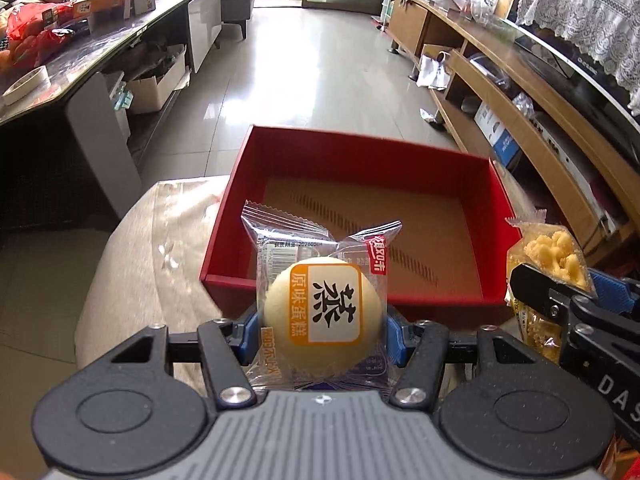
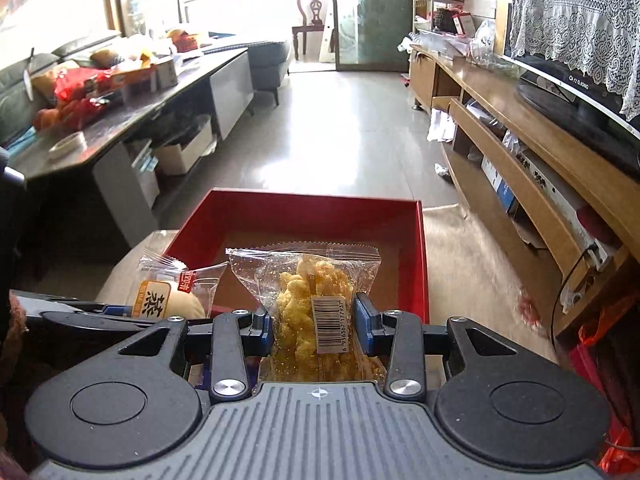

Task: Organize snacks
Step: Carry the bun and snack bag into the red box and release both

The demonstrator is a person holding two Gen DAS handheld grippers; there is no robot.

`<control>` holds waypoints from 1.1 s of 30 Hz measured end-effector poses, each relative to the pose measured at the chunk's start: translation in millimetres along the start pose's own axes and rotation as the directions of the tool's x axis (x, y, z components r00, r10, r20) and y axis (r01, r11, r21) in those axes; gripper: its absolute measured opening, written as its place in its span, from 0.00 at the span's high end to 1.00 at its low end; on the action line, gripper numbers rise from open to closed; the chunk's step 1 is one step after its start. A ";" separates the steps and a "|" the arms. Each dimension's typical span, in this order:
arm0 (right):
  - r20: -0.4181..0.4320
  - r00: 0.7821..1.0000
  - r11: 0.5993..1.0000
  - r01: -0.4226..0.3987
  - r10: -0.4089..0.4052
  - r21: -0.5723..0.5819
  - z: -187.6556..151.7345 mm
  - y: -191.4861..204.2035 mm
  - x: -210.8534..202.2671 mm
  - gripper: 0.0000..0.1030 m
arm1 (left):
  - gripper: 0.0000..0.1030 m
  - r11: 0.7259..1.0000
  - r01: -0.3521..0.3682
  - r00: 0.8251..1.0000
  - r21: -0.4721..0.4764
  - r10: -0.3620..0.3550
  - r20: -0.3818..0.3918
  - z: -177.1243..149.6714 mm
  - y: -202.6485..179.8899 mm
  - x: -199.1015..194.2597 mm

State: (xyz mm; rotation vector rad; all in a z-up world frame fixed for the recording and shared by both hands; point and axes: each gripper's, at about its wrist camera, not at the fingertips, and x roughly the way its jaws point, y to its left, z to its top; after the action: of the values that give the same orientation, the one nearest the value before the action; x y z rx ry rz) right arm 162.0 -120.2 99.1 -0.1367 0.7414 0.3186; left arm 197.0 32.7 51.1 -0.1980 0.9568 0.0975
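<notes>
We are holding one wrapped snack in each gripper, both poised at the near edge of the red box point(image 1: 496, 216), which is filling the middle of each frame. The left gripper point(image 1: 324, 330) is clamping its jaws on the steamed cake packet point(image 1: 322, 304), a pale round cake in clear wrap with an orange label, low in the centre of the left view. The right gripper point(image 2: 314, 322) is pinching its jaws narrowly on the bag of yellow puffed snack point(image 2: 310, 304), barcode facing us, low in the centre of the right view. The box is sitting on a beige cushioned surface point(image 1: 160, 248), and its brown floor is looking bare, so we are judging that nothing is sorted yet. Both packets are waiting to be lowered in and released.
</notes>
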 end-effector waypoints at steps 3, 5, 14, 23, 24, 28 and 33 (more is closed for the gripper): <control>0.000 1.000 1.000 0.009 -0.009 0.006 8.0 -1.9 10.2 0.56 | 0.47 1.000 -0.006 1.000 -0.006 0.006 0.008 11.4 -0.8 8.1; 0.001 1.000 1.000 0.014 -0.014 0.002 12.3 -1.0 15.2 0.55 | 0.47 1.000 -0.013 1.000 -0.010 0.013 0.010 19.1 -1.2 15.1; -0.009 1.000 1.000 0.016 -0.016 -0.011 28.9 -2.0 46.4 0.56 | 0.47 0.999 -0.037 0.999 -0.027 0.037 0.011 41.5 2.0 40.0; -0.040 0.999 1.000 0.007 -0.008 -0.010 29.2 -3.2 77.2 0.56 | 0.47 0.998 -0.061 0.998 -0.024 0.060 -0.015 47.8 -1.9 66.4; -0.044 0.999 1.000 0.006 -0.006 -0.007 29.3 -4.4 79.4 0.56 | 0.47 0.998 -0.063 0.998 -0.024 0.063 -0.017 47.9 -2.5 68.6; -0.050 0.999 1.000 -0.001 0.001 -0.001 28.7 -5.0 87.7 0.56 | 0.47 0.997 -0.078 0.997 -0.014 0.077 -0.024 48.3 -2.7 76.4; -0.070 0.998 1.000 -0.006 0.007 0.008 26.1 -6.3 99.6 0.56 | 0.47 0.995 -0.094 0.995 -0.017 0.093 -0.035 48.4 0.1 85.4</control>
State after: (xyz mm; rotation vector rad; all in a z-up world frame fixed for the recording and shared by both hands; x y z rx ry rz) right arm 249.7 -96.5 50.4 -0.1385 0.8126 0.3181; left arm 284.7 42.6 8.3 -0.1721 0.9995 0.1899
